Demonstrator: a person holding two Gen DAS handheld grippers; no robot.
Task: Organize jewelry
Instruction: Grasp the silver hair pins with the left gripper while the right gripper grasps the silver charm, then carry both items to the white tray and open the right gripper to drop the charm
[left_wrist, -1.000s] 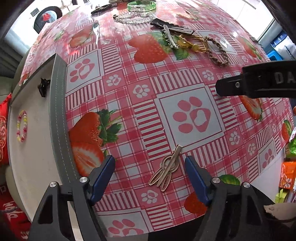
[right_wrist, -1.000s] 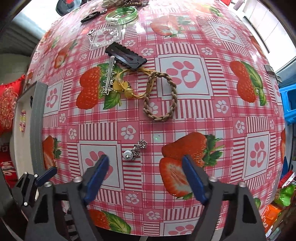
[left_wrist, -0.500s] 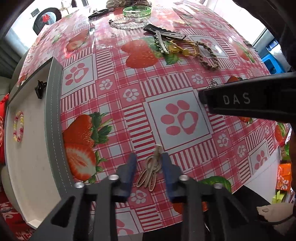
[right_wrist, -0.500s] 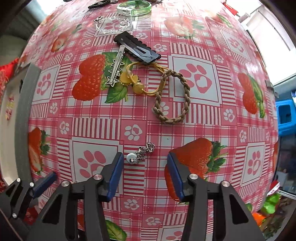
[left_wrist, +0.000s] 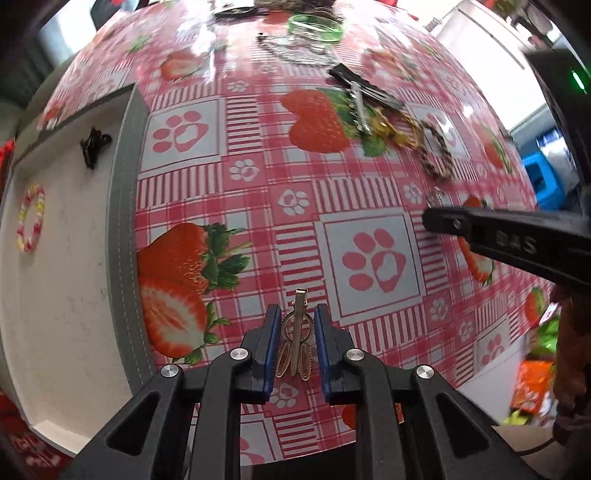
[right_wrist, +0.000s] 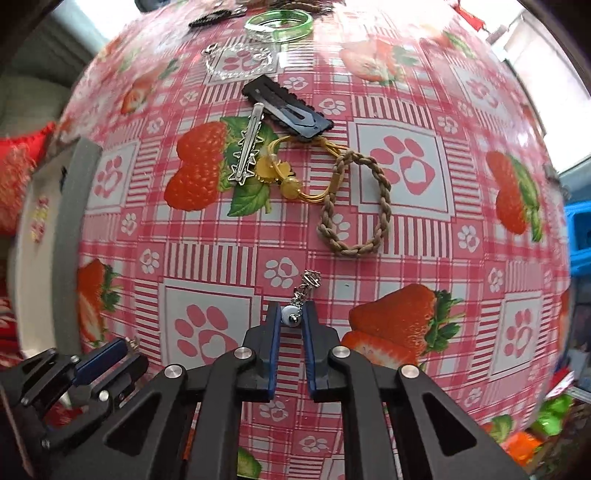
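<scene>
My left gripper (left_wrist: 295, 325) points down at the strawberry tablecloth, its jaws closing with the blue pads pressed on a gold hair clip (left_wrist: 298, 306) held upright between them. My right gripper (right_wrist: 291, 314) is closing too, and its pads pinch the white bead of a silver dangling earring (right_wrist: 306, 284) whose chain trails out onto the cloth. A white tray with a grey rim (left_wrist: 122, 229) lies left of the left gripper. It holds a black claw clip (left_wrist: 93, 146) and a pastel beaded ring (left_wrist: 31, 218).
Farther back on the table lie a braided bracelet (right_wrist: 364, 206), a yellow hair tie (right_wrist: 291, 181), a silver star clip (right_wrist: 248, 147), a black snap clip (right_wrist: 288, 107), a clear bead bracelet (right_wrist: 238, 62) and a green bangle (right_wrist: 279, 20). The table edge curves just below both grippers.
Both grippers went from wide open to closed, the left on the gold hair clip, the right on the earring's bead. The left gripper shifted and the clip now stands straight between its pads.
</scene>
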